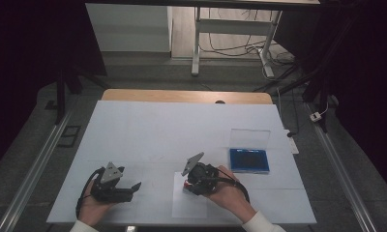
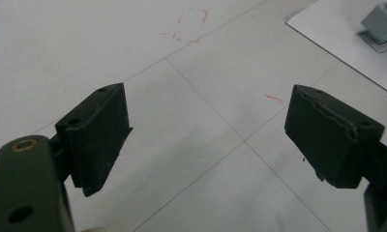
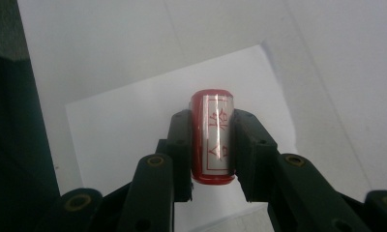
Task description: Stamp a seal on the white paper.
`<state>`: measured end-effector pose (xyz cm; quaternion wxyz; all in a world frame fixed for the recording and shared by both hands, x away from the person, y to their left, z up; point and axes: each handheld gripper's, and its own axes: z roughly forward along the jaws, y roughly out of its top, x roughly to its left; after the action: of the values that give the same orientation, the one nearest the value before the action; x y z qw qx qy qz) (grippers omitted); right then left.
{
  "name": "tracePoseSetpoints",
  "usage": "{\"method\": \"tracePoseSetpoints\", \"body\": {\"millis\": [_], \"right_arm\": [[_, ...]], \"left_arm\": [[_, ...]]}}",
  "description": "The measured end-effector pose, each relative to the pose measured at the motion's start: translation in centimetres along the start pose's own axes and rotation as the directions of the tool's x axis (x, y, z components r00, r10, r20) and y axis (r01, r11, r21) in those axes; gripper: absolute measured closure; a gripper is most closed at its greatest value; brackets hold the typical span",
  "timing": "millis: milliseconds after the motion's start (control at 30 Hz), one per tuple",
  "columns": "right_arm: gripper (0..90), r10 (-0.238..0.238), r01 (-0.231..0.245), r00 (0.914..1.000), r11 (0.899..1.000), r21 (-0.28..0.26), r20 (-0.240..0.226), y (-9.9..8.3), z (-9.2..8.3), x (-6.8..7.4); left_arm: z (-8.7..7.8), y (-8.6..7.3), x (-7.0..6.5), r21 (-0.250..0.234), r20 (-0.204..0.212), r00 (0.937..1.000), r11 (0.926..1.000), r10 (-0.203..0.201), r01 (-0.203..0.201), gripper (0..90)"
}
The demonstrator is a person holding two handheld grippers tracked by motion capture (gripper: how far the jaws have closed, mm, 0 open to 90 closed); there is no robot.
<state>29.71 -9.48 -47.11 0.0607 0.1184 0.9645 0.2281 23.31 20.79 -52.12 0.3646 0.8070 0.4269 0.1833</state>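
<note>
A: Stamp status?
B: Red stamp (image 3: 214, 137) clamped between the right gripper (image 3: 212, 145) jaws, over the white paper sheet (image 3: 133, 121) near the table's (image 1: 148, 125) front edge.
A: Left gripper (image 2: 206, 135)?
B: Jaws wide apart, nothing in them — low over the table. Blue ink pad (image 1: 249, 160) sits right of the sheet, lid up.

The high view looked forward and down from above the person's side, taking in the whole table (image 1: 133, 125). Each gripper view looked closely along its own jaws at the tabletop. The sheet (image 3: 133, 125) beneath the right tongs (image 1: 187, 186) also appeared beyond the left tongs' (image 2: 206, 130) jaws, upper right.
</note>
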Motion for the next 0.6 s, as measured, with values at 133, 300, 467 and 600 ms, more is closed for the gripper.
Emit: {"method": "tracePoseSetpoints", "body": {"millis": [133, 300, 467, 600], "right_arm": [[69.5, 0.035, -0.035, 0.9994, 0.998, -0.048, -0.004, -0.3, -1.4, -0.5], [69.5, 0.054, -0.053, 0.9986, 0.995, -0.087, -0.001, -0.8, -2.4, -1.0], [69.5, 0.075, -0.074, 0.9972, 0.991, -0.11, 0.003, -1.3, -3.1, -1.6], [69.5, 0.086, -0.084, 0.9962, 0.989, -0.122, 0.012, -1.6, -3.5, -2.0]], "left_arm": [[0.0, 0.0, 0.0, 0.0, 0.002, 1.0, 1.0, 0.002, -0.002, 16.1], [0.0, 0.0, 0.0, 0.001, 0.001, 1.0, 1.0, 0.003, -0.003, 16.1], [0.1, 0.0, 0.0, 0.002, 0.002, 1.0, 1.0, 0.003, -0.003, 16.1], [0.1, 0.0, -0.1, 0.0, 0.003, 1.0, 1.0, 0.004, -0.004, 16.1]]}}
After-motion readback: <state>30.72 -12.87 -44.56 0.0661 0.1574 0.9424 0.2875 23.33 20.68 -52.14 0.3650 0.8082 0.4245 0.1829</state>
